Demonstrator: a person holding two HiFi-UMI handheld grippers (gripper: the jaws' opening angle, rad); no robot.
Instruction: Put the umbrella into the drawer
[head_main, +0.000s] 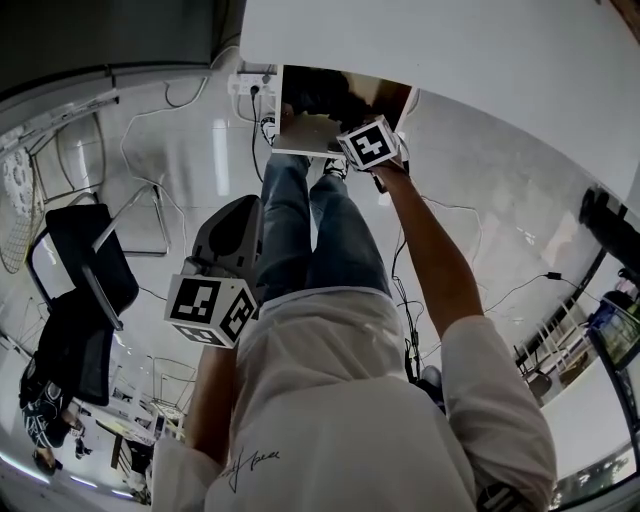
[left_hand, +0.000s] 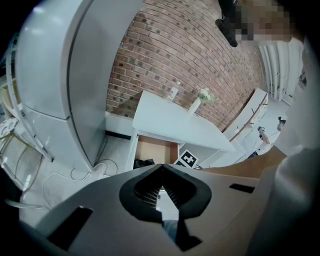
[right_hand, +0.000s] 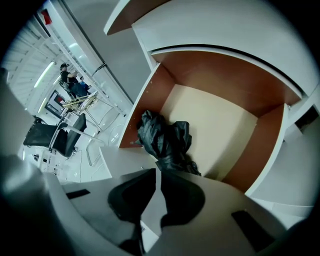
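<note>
The black folded umbrella (right_hand: 165, 140) lies crumpled on the floor of the open wooden drawer (right_hand: 220, 120), toward its left side. My right gripper (right_hand: 158, 175) hangs above the drawer's front edge. Its jaws stand a thin slit apart with nothing between them, clear of the umbrella. In the head view its marker cube (head_main: 370, 145) sits at the drawer (head_main: 305, 132), at the end of an outstretched arm. My left gripper (left_hand: 161, 167) is shut and empty, held back near the person's waist (head_main: 235, 225). It points at the drawer (left_hand: 155, 150) from a distance.
The drawer belongs to a white desk (head_main: 480, 60) carrying a bottle (left_hand: 173, 92) and a vase (left_hand: 196, 104) against a brick wall. A tall white cabinet (left_hand: 45, 60) stands left of it. Cables (head_main: 150, 130) trail over the glossy floor. Black chairs (head_main: 85, 270) stand to the left.
</note>
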